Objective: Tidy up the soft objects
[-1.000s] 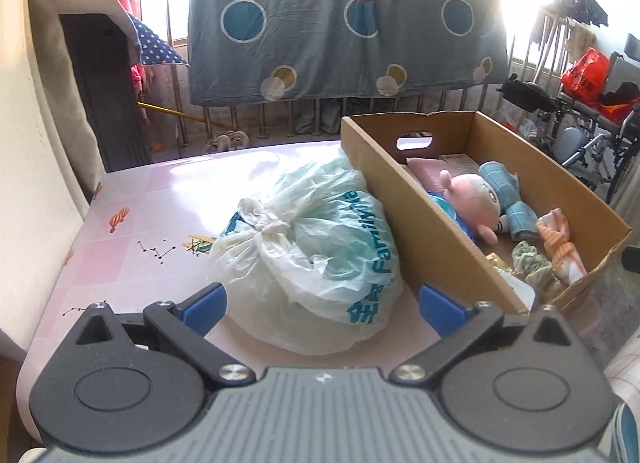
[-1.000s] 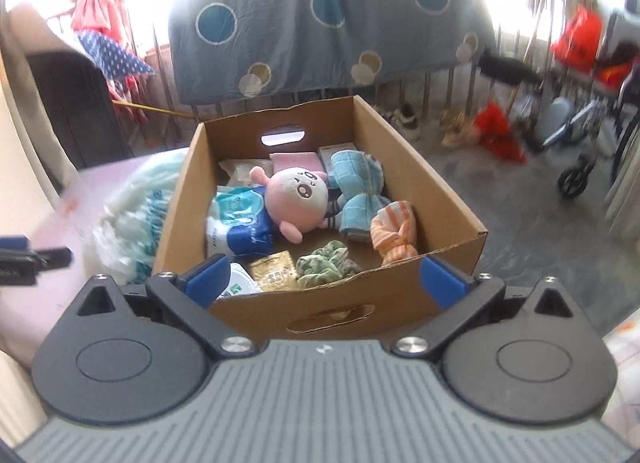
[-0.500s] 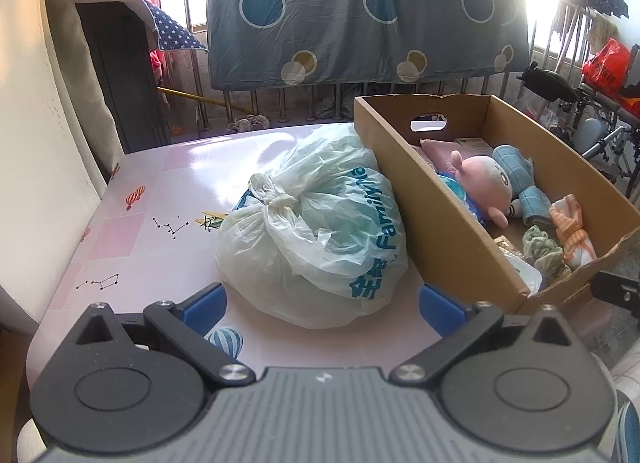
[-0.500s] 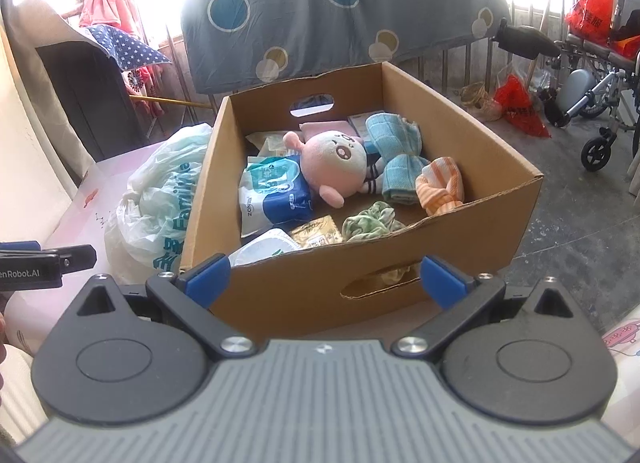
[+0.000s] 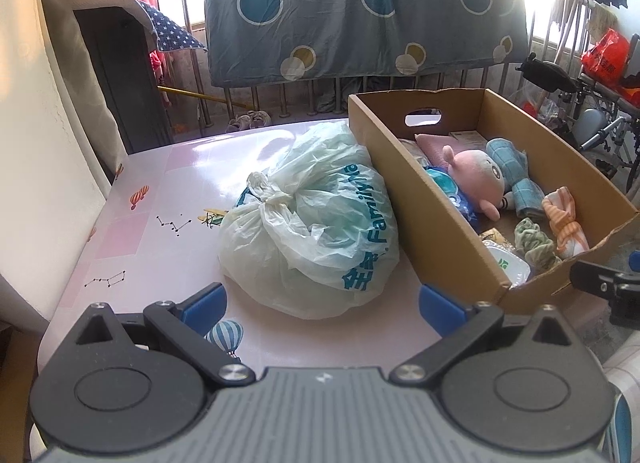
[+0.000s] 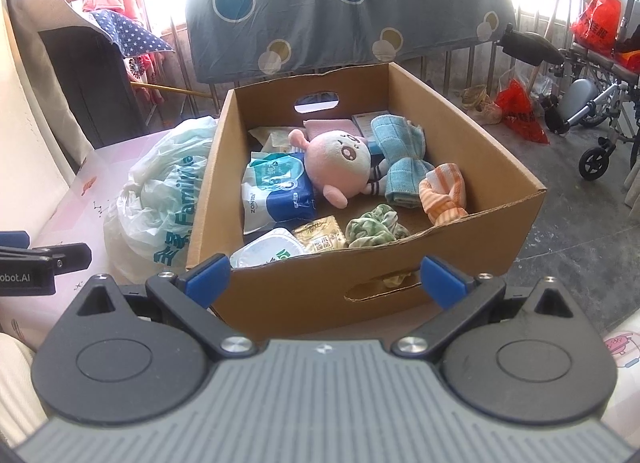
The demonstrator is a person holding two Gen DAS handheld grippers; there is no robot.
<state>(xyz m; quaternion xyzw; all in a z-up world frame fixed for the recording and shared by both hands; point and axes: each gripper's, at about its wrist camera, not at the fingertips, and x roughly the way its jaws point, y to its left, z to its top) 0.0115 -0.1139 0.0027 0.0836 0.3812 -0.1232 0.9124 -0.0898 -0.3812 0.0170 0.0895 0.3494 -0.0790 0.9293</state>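
Still, both claws spread, empty: left gripper [image 5: 322, 299] faced bag [image 5: 312, 231], right gripper [image 6: 324, 275] faced box [image 6: 508, 167]. Plush [image 6: 340, 163] lay inside box, bag touching box's left wall. Risk, likely: thin plastic slipping or tearing under pinch.

This looks like the balcony of a home. At the far side a blue bedsheet with circles [image 5: 360, 15] hangs drying over a metal railing [image 5: 304, 99]. A wheelchair [image 6: 592, 111] stands at the right, and shoes [image 5: 246, 121] lie below the railing.
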